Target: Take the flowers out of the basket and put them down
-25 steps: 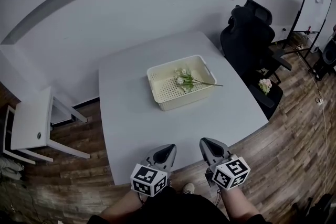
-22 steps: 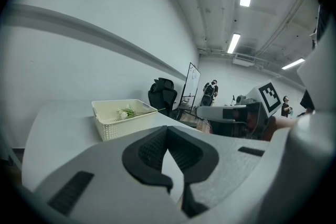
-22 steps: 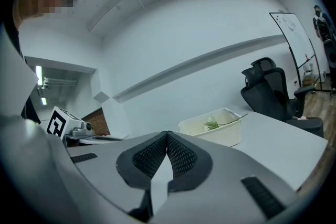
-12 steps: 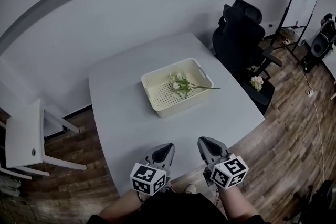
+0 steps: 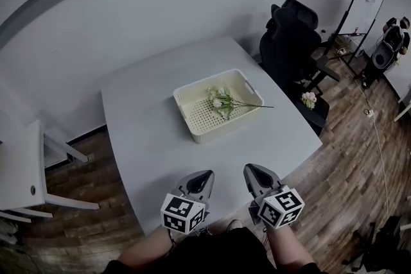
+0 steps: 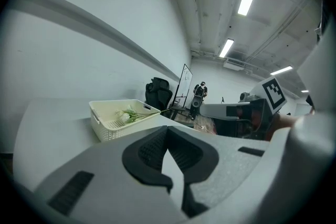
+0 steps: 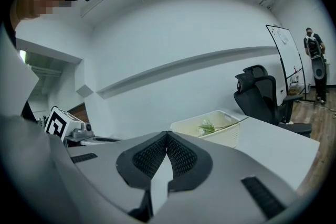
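Observation:
A cream perforated basket (image 5: 192,120) sits in the middle of the white table (image 5: 148,144). A small bunch of white flowers (image 5: 221,99) lies inside it, the green stems reaching out over the right rim. The basket (image 6: 107,120) and flowers (image 6: 127,114) show in the left gripper view, and the basket (image 7: 226,128) and flowers (image 7: 210,126) in the right gripper view too. Both grippers hover at the table's near edge, well short of the basket. My left gripper (image 5: 207,174) is shut and holds nothing. My right gripper (image 5: 247,169) is shut and holds nothing as well.
A black office chair (image 5: 289,42) stands at the table's right side with pink flowers (image 5: 309,99) on its seat. A white chair (image 5: 26,170) is at the left. A whiteboard (image 5: 366,0) and a person (image 5: 392,35) are at the far right, over wooden floor.
The view has swung, so the table and basket sit a little further left and the room's right side shows more. Both grippers stay shut at the near edge.

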Tool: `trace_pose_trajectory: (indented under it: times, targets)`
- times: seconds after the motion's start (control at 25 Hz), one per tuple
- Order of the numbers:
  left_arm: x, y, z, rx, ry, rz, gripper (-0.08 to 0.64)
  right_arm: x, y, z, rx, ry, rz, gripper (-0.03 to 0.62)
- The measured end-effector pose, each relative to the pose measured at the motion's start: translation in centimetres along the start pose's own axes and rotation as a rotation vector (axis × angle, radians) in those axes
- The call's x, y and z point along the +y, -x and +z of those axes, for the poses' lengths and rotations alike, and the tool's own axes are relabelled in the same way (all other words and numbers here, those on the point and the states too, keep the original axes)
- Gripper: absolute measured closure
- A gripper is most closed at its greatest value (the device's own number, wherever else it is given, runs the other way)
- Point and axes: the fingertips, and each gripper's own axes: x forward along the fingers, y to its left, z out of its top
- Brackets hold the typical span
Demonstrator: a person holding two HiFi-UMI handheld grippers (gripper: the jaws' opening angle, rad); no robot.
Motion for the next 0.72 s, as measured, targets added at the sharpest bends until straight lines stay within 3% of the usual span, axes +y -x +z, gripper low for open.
trace_pose_trajectory:
  times: [0.4, 0.72]
  targets:
    - [2.2, 1.3, 1.1, -0.033, 0.002, 0.040, 0.554, 0.0, -2.7, 0.7, 0.020, 0.036, 0.018, 0.571]
    - [2.7, -1.0, 2.0, -0.048, 0.018, 0.078, 0.554, -2.5, -4.6, 2.1, 0.049, 0.085, 0.051, 0.571]
